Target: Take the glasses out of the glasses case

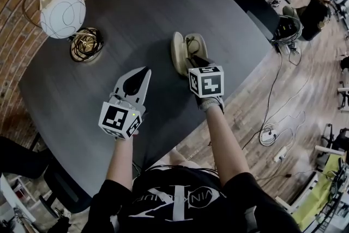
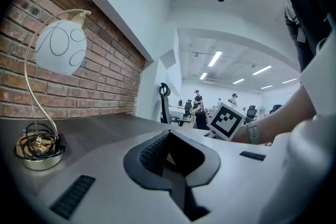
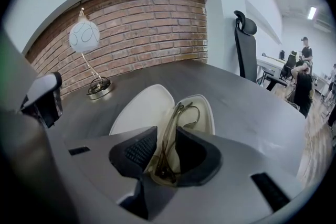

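Note:
An open cream glasses case (image 1: 177, 53) lies on the dark table (image 1: 136, 3), its two halves spread apart (image 3: 140, 106). Folded thin-framed glasses (image 3: 178, 119) rest in the case's right half (image 1: 192, 45). My right gripper (image 3: 167, 157) reaches down into the case (image 1: 192, 60), its jaws shut on the near end of the glasses. My left gripper (image 1: 143, 71) hovers over the table a little left of the case. Its jaws (image 2: 169, 136) are shut with nothing between them, and the right gripper's marker cube (image 2: 229, 121) shows beyond them.
A globe lamp (image 1: 62, 12) on a brass base (image 1: 86, 44) wound with cable stands at the table's back left, by a brick wall (image 3: 147, 23). An office chair (image 3: 245, 44) is beyond the far edge. The table's edge (image 1: 240, 82) runs just right of the case.

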